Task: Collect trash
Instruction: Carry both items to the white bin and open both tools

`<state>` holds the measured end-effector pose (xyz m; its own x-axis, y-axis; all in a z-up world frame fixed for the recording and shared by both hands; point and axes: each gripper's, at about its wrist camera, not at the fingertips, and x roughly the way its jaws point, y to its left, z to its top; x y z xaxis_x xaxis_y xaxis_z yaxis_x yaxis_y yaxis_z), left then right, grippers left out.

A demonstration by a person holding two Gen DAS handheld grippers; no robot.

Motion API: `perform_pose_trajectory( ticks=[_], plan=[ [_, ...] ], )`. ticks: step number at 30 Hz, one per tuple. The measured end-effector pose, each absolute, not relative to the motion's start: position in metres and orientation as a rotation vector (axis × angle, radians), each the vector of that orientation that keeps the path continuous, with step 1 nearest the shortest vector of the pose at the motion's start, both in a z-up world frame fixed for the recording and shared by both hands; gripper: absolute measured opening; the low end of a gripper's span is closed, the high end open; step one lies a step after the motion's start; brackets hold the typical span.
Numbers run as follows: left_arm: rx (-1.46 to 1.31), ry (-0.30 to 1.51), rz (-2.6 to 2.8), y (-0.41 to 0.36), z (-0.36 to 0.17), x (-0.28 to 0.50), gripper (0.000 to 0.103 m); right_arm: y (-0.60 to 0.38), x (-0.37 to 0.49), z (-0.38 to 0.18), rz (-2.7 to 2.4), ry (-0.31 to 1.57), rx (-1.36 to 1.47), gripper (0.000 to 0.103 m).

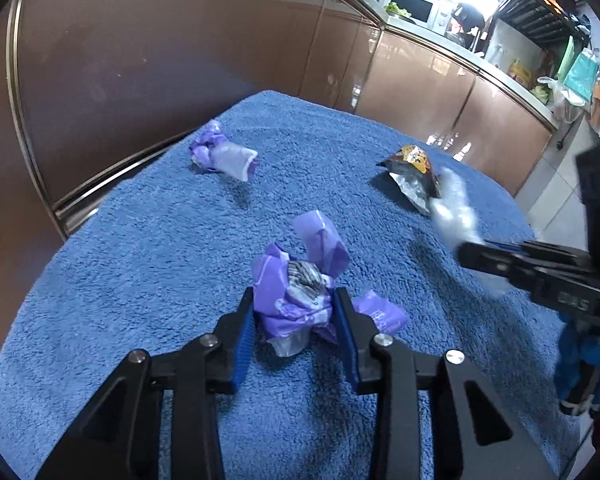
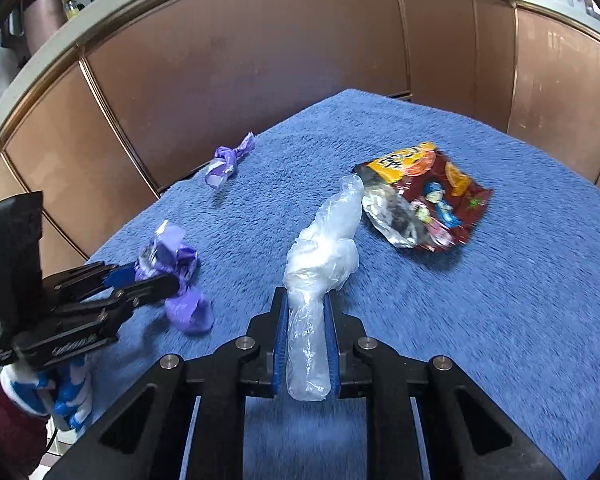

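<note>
A crumpled purple wrapper [image 1: 284, 300] lies on the blue towel [image 1: 140, 260], and my left gripper [image 1: 294, 294] is shut on it, blue pads pressing both sides. From the right wrist view this left gripper [image 2: 156, 276] and its purple wrapper [image 2: 172, 256] sit at the left. My right gripper [image 2: 304, 296] is shut on a twisted clear plastic bag [image 2: 324, 252], whose far end reaches toward an open red and yellow snack bag [image 2: 428, 196]. The left wrist view shows the right gripper [image 1: 472, 256] with the clear bag [image 1: 456, 208] blurred.
A second knotted purple wrapper [image 1: 224, 154] lies toward the towel's far left edge. Brown cabinet fronts [image 2: 260, 52] stand close behind the table. A counter with a microwave [image 1: 414, 6] runs along the back right. Gloved hands [image 2: 68, 392] hold the grippers.
</note>
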<state>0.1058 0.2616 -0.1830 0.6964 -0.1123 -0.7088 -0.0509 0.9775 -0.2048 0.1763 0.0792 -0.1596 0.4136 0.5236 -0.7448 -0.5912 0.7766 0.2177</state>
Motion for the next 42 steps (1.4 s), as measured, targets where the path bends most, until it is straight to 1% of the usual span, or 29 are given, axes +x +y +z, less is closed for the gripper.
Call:
perform_pose_trajectory(
  ticks=[7, 13, 24, 34, 42],
  plan=[
    [-0.231, 0.771, -0.02, 0.258, -0.166, 0.083, 0.033, 0.046, 0.143, -0.135, 0.672, 0.865, -0.059, 0.017],
    [-0.217, 0.705, -0.027, 0.251, -0.131, 0.056, 0.033, 0.015, 0.112, -0.11, 0.64, 0.811, -0.03, 0.017],
    [-0.172, 0.628, -0.089, 0.198, -0.077, 0.026, 0.033, -0.056, 0.06, -0.068, 0.573, 0.696, 0.038, 0.017],
    [-0.099, 0.607, -0.204, 0.11, -0.035, 0.032, 0.033, -0.161, 0.05, -0.045, 0.428, 0.603, 0.15, 0.017],
    [-0.034, 0.672, -0.362, 0.001, -0.031, 0.072, 0.033, -0.272, 0.051, -0.062, 0.221, 0.573, 0.261, 0.017]
  ],
)
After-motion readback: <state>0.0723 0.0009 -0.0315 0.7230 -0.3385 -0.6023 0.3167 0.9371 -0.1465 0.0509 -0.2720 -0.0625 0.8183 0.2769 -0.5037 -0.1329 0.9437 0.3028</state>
